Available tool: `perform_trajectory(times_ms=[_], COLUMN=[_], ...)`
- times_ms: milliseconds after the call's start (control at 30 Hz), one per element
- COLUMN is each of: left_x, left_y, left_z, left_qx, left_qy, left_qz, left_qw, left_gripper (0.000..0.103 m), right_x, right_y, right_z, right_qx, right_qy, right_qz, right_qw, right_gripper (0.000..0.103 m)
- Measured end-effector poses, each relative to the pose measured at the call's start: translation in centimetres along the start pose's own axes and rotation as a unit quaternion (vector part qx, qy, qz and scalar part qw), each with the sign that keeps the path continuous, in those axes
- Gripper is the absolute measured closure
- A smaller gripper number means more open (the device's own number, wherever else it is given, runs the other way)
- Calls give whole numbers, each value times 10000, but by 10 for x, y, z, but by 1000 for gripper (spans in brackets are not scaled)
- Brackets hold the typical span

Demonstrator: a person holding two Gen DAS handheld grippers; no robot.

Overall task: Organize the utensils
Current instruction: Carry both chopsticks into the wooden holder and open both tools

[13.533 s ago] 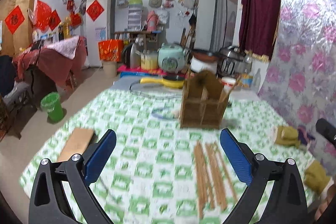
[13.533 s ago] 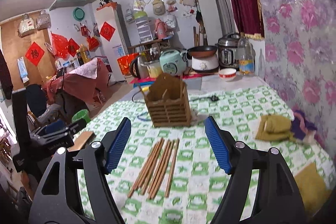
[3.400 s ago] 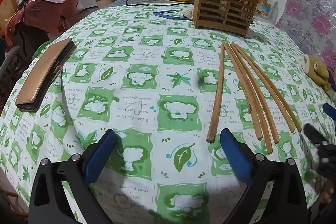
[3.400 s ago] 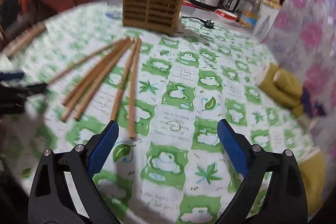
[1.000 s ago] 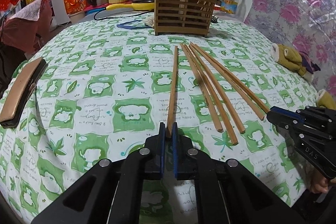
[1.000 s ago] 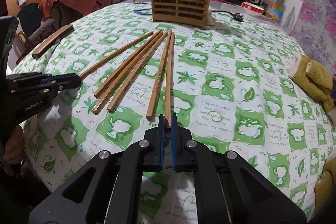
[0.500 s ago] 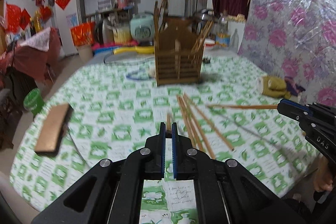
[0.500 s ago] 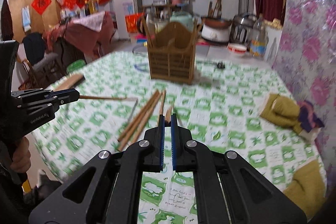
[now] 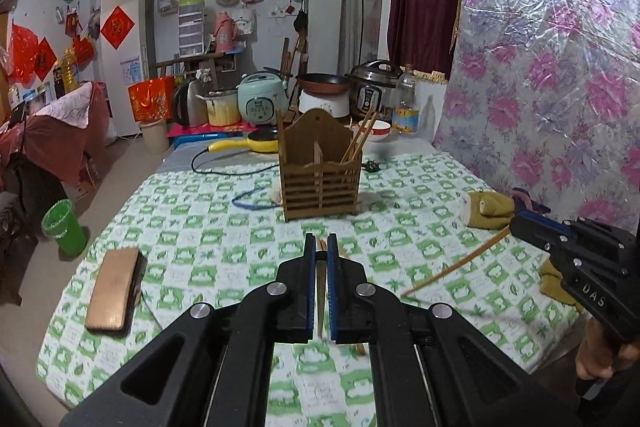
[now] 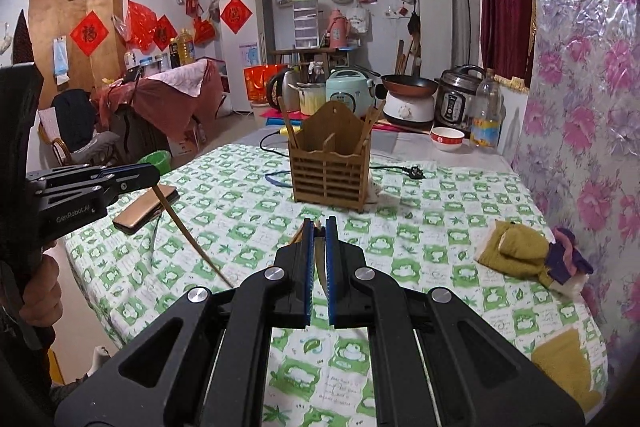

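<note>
Both grippers are closed, each on a single chopstick. The left gripper (image 9: 318,281) clamps the left chopstick (image 10: 192,241) between its blue pads; from the right wrist view that stick hangs from its tips, slanting down over the table's near left edge. The right gripper (image 10: 318,267) likewise pinches the right chopstick (image 9: 452,269), which in the left wrist view angles from its tips down toward the tablecloth (image 9: 224,227). A second ago both grippers were low at the cloth, closed on the near ends of sticks lying flat in the row; both are now raised well above the table, with the sticks clear of the surface. The pickup is therefore judged complete for this pair. The wooden holder (image 9: 320,175) stands upright ahead at mid-table, well apart from both grippers, with a few chopsticks (image 9: 358,141) already leaning in its right compartment and one at its left edge. The remaining loose sticks are mostly hidden behind the gripper bodies; only short ends show at the tips. Next step, in my assessment: carry each stick forward, stand it upright above a compartment and release. Risk noted: each stick is held near one end and hangs long, so it may swing or strike the holder's rim.
</note>
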State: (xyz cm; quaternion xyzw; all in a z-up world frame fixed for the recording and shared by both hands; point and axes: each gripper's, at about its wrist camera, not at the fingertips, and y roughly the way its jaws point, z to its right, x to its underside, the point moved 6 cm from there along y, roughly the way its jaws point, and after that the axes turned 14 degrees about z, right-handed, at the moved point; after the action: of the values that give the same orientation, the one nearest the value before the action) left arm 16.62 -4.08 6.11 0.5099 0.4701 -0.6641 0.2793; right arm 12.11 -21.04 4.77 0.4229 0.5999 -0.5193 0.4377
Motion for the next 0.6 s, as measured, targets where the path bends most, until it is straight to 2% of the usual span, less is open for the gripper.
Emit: perform_trajectory(times_ms=[133,367,600], left_x=[-23,-74,-146], left_y=[23,75,133], left_z=[-1,-3,-13], left_qx=[4,25,-83], left_qy=[67,100,-49], left_qz=[42,136,456], left_qw=[10000,9999,9989], left_gripper=[97,97,97], right_x=[-13,-56,-112], right_y=[17,69,136], right_z=[4,14,26], right_qx=[-33,-106,-223], right_qy=[77,175,509], right_qz=[44,198,355], right_qw=[10000,9996,9978], right_gripper=[96,97,97])
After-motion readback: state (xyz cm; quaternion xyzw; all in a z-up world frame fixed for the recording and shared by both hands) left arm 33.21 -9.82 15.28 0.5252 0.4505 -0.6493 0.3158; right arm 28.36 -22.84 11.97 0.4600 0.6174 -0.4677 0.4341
